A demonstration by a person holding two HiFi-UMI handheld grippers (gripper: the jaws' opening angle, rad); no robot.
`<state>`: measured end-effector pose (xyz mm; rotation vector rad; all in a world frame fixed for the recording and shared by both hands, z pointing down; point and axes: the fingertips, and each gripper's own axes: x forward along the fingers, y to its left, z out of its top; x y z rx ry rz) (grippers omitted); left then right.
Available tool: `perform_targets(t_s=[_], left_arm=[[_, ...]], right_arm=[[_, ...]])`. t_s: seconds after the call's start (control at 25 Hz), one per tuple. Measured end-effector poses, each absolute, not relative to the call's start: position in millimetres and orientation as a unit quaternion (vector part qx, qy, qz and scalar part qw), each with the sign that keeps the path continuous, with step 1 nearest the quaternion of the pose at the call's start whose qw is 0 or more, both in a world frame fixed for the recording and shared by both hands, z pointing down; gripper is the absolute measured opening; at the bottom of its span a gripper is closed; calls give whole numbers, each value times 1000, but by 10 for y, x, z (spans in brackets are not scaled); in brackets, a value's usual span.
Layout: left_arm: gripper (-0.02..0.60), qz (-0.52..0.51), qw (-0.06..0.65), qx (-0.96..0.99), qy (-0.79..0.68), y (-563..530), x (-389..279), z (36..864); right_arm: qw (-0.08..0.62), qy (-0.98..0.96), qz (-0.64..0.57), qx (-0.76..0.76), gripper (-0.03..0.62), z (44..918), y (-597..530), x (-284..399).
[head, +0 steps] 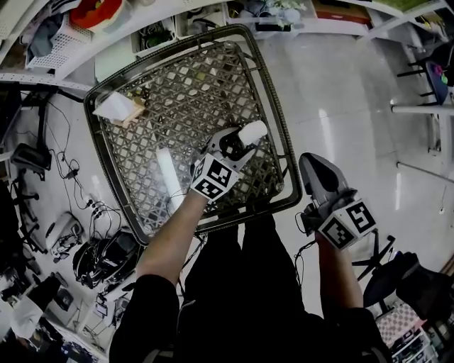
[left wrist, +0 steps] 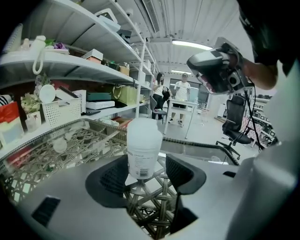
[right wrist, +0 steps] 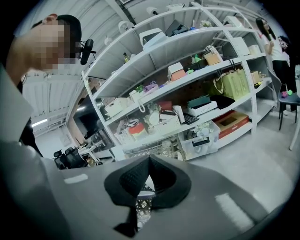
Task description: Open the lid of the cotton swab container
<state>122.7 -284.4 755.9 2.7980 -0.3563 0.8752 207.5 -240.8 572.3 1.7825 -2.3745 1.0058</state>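
A white, translucent cotton swab container (head: 253, 132) stands upright on the wicker table (head: 142, 213), near its right edge. My left gripper (head: 245, 140) reaches over the table to it. In the left gripper view the container (left wrist: 143, 147) stands between the wide-apart jaws of the left gripper (left wrist: 146, 173). A gap shows beside the right pad (left wrist: 180, 173), and the container's top looks closed. My right gripper (head: 307, 163) hangs off the table over the floor to the right. Its jaws are shut with nothing between them (right wrist: 148, 164).
A small box with white paper (head: 120, 108) lies at the table's far left corner. Shelves full of goods (head: 177, 21) run behind the table. Cables and gear (head: 92, 248) cover the floor at left. An office chair (left wrist: 234, 126) and two people stand in the background.
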Motion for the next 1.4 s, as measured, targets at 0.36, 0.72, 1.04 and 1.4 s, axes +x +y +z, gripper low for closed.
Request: perform_targets(t_s=[0.36, 0.72, 1.04, 1.4], left_arm=[[256, 326, 71, 924, -188, -2951, 1279, 7688], [204, 327, 48, 927, -176, -2848, 1345, 7659], [222, 335, 36, 928, -162, -2860, 1562, 7725], [206, 324, 52, 936, -125, -2708, 1504, 7533]], right_arm=[[2, -756, 325, 568, 9, 5737, -2388, 2117], [-4, -751, 326, 574, 11, 5728, -2274, 2150], [-6, -748, 324, 580, 9, 5724, -2181, 2132], [-10, -746, 320, 584, 11, 5684, -2077, 2016]])
